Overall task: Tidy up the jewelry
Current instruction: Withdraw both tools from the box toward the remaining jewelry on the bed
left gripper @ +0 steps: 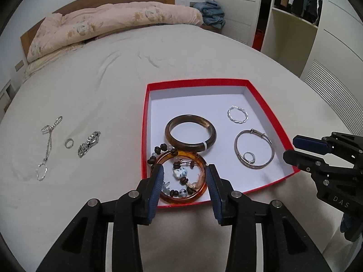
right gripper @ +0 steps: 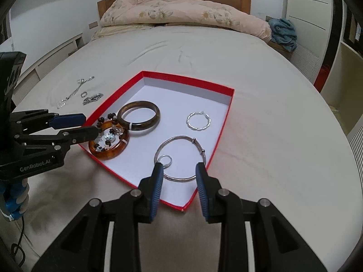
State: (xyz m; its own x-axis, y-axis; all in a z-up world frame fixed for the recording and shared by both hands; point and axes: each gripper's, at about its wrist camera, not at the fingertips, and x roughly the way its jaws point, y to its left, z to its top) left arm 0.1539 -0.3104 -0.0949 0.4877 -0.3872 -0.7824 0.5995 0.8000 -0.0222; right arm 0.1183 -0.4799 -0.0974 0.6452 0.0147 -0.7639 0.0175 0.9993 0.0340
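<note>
Left gripper (left gripper: 184,175): jaws partly open, holding nothing, poised above the amber bangle (left gripper: 181,178) and beads (left gripper: 180,174) in the red box (left gripper: 145,122). Right gripper (right gripper: 179,173): jaws partly open and empty, above the silver bangle (right gripper: 181,156) and small ring (right gripper: 165,160) lying in the box.

Your left wrist camera looks steeply down, close over the red box's (left gripper: 267,104) near-left corner; your right one hangs over its near-right corner. Both share the box and bed (right gripper: 261,72).
</note>
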